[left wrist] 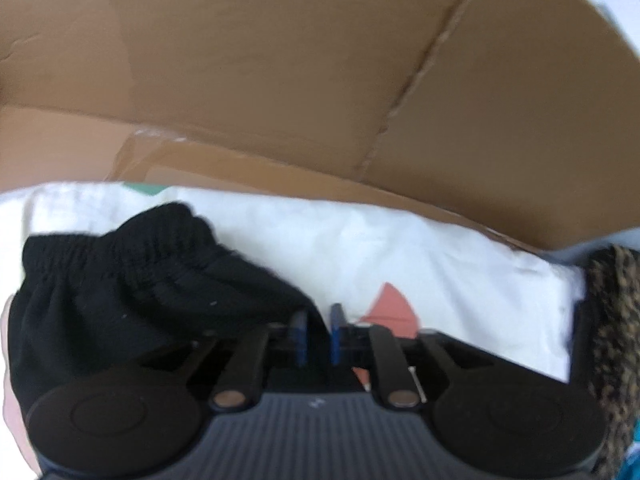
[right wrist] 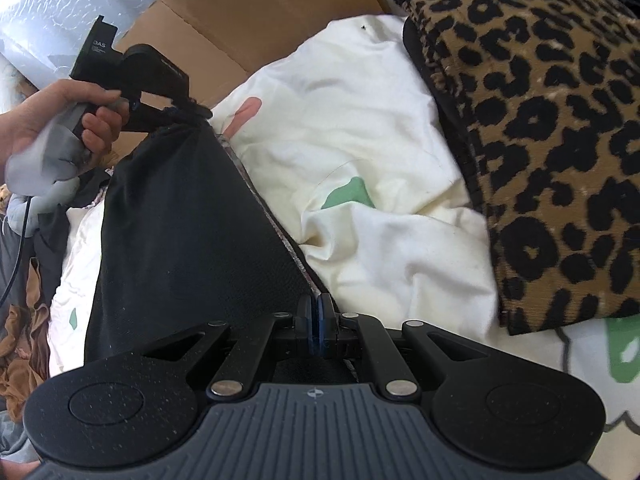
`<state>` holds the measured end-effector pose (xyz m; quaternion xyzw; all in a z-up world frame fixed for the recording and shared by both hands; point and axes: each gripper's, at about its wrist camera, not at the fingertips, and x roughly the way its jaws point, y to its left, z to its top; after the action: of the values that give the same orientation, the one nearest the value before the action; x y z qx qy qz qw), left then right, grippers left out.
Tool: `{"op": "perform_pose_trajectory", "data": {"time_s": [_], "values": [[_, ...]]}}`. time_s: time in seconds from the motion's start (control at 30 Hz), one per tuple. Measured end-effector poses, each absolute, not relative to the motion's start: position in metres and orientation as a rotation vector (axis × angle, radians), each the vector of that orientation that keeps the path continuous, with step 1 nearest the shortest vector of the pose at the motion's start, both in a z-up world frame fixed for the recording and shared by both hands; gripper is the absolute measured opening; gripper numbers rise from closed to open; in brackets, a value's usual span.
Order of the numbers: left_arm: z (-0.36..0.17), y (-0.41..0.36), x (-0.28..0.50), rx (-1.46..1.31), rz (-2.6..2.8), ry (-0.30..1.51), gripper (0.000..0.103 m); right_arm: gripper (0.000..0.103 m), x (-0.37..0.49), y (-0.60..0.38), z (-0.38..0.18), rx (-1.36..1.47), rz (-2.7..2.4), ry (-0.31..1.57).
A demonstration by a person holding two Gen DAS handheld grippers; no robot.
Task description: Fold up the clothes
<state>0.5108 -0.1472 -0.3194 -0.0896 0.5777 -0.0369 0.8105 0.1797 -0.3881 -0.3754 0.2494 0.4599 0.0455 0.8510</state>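
Observation:
A black garment [right wrist: 188, 224] with an elastic waistband [left wrist: 160, 264] is stretched between my two grippers above a white bed sheet [right wrist: 360, 152]. My left gripper [left wrist: 319, 334] is shut on the bunched waistband end; it also shows in the right wrist view [right wrist: 192, 110], held by a hand. My right gripper [right wrist: 319, 322] is shut on the garment's other edge, which runs taut up toward the left gripper.
A leopard-print cushion [right wrist: 540, 140] lies at the right on the sheet, also in the left wrist view [left wrist: 612, 320]. An open cardboard box [left wrist: 320, 80] stands behind the bed. A heap of other clothes [right wrist: 24, 320] lies at the far left.

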Motion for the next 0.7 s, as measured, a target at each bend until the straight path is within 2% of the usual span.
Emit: {"op": "perform_pose_trajectory", "data": {"time_s": [0.33,0.47,0.7], "values": [[-0.255,-0.115,0.494,0.013,-0.154,1.184,0.026,0.003,0.166,-0.389,-0.344,0.505,0.107,0.866],[-0.263,-0.104,0.492,0.125,-0.125,1.178,0.026,0.003,0.171,-0.374,-0.347,0.482,0.142,0.883],[-0.3,-0.096,0.508,0.109,-0.107,1.198,0.024,0.003,0.178,-0.361,-0.362,0.423,0.143,0.945]]}}
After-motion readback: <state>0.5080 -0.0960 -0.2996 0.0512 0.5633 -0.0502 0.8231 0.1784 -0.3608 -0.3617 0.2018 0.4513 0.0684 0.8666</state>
